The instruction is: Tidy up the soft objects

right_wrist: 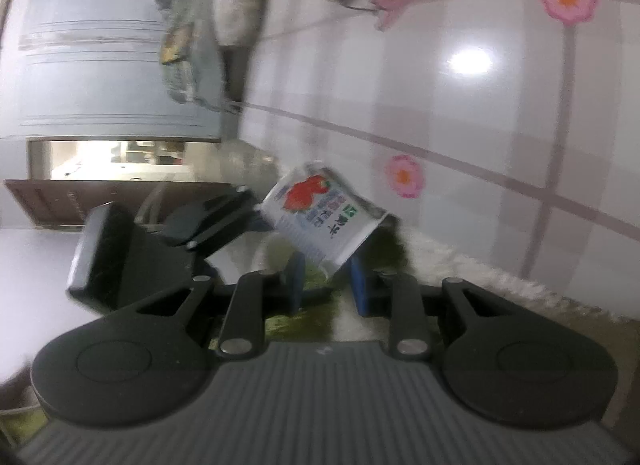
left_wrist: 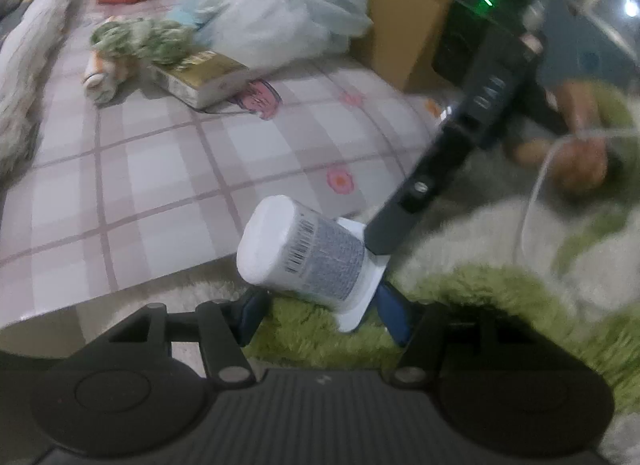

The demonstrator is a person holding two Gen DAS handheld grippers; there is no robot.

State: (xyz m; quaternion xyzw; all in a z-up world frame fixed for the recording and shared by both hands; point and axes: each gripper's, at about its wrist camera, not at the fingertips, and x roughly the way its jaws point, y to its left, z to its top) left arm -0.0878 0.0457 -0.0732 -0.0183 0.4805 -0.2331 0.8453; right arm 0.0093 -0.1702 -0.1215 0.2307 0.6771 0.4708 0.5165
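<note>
Barcode (left_wrist: 302, 243) faces left view; strawberry picture (right_wrist: 306, 191) faces right.

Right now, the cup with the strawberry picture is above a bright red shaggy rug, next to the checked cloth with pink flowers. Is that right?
Not quite. The shaggy rug under the cup is green and cream, not red, as the left wrist view shows. The rest holds: a strawberry picture on the cup, and the checked cloth with pink flowers beside it.
</note>
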